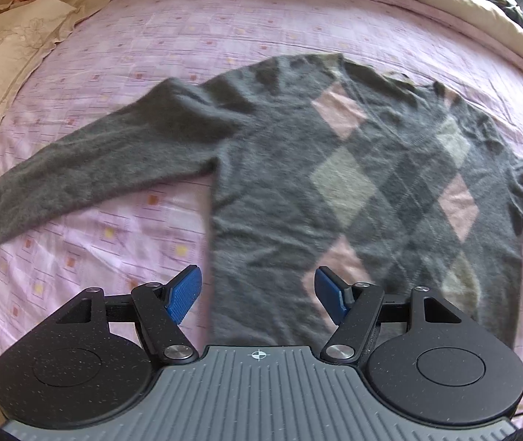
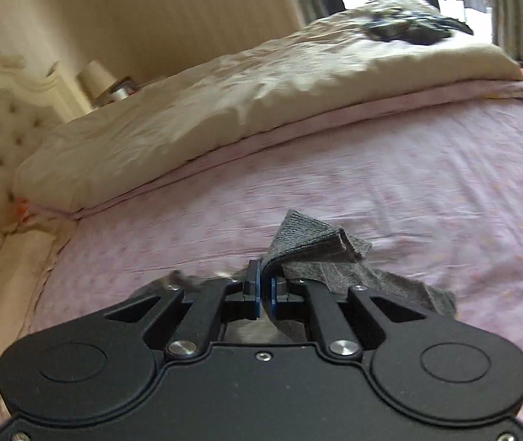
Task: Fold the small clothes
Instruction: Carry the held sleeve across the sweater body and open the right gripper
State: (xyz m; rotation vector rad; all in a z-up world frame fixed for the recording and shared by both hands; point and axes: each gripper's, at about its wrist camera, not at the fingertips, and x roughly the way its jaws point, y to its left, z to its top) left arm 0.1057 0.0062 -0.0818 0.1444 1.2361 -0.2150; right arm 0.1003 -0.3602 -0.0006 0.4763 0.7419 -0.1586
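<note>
Left gripper (image 1: pixel 258 296): jaws spread wide, empty, over the hem. One sweater (image 1: pixel 335 191) lies flat on the pink sheet (image 1: pixel 114 242), straight ahead of these jaws, body axis running away from them toward the collar. One sleeve (image 1: pixel 89 169) stretches out far left of the jaws.

Right gripper (image 2: pixel 265 294): jaws clamped on a ribbed grey cuff (image 2: pixel 316 239), which sticks out forward-right of the tips, lifted off the sheet. Probably the other sleeve.

Judgement: right hand folds first; the free sleeve is nearer the left.

Count: one sweater, two grippers.
</note>
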